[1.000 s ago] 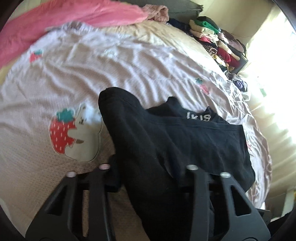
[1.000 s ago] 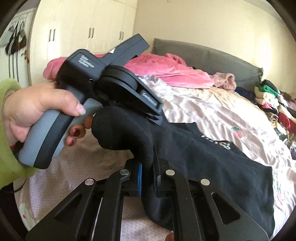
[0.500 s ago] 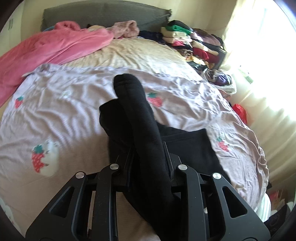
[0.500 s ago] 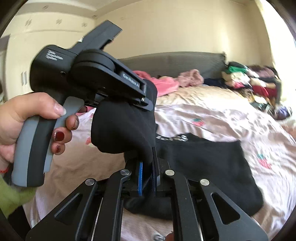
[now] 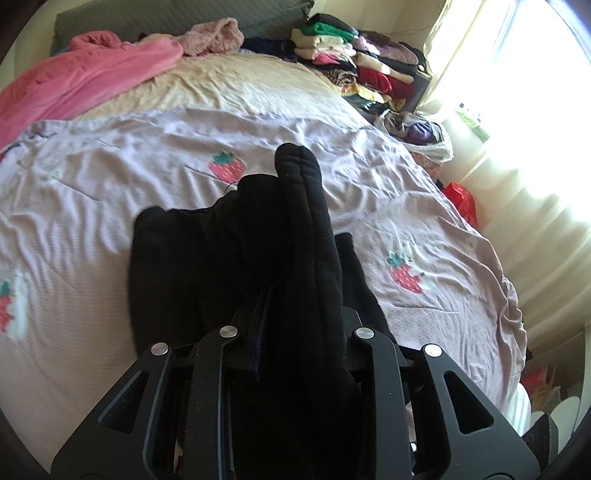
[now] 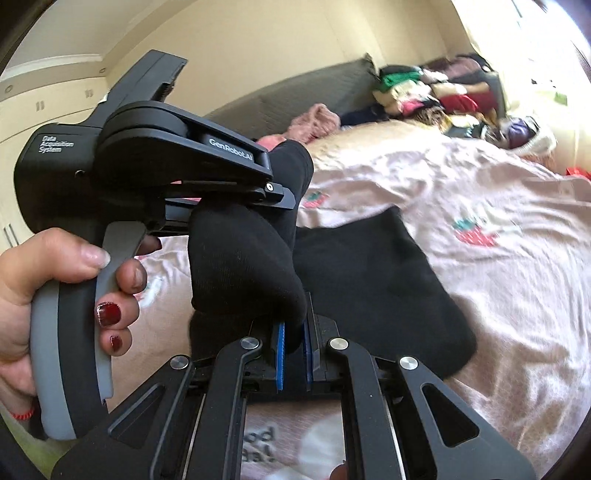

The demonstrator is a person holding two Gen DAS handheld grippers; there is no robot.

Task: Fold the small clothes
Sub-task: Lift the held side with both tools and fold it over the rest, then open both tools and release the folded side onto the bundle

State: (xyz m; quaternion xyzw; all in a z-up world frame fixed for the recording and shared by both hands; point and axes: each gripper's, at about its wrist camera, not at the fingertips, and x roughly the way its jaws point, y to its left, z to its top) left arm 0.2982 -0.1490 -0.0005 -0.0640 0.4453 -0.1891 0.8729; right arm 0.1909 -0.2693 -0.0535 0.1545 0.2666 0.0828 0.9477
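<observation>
A black garment [image 5: 229, 258] is held up over the lilac strawberry-print bedspread [image 5: 110, 177]. My left gripper [image 5: 295, 332] is shut on a thick fold of it, which sticks up past the fingers. My right gripper [image 6: 293, 350] is shut on another bunched part of the same garment [image 6: 369, 288], between its blue pads [image 6: 279, 354]. The left gripper [image 6: 288, 195] shows in the right wrist view, close above, clamped on the cloth. The rest of the garment hangs down onto the bed.
A pink blanket [image 5: 85, 81] lies at the bed's head by the grey headboard [image 5: 177, 18]. A pile of folded clothes [image 5: 354, 62] stands at the far right corner. A bright curtained window [image 5: 517, 129] is on the right. A hand [image 6: 55, 295] holds the left gripper.
Both grippers have swung right along the bed with the garment. The left gripper went from loose around the cloth to shut on a raised fold. The right stayed shut.
</observation>
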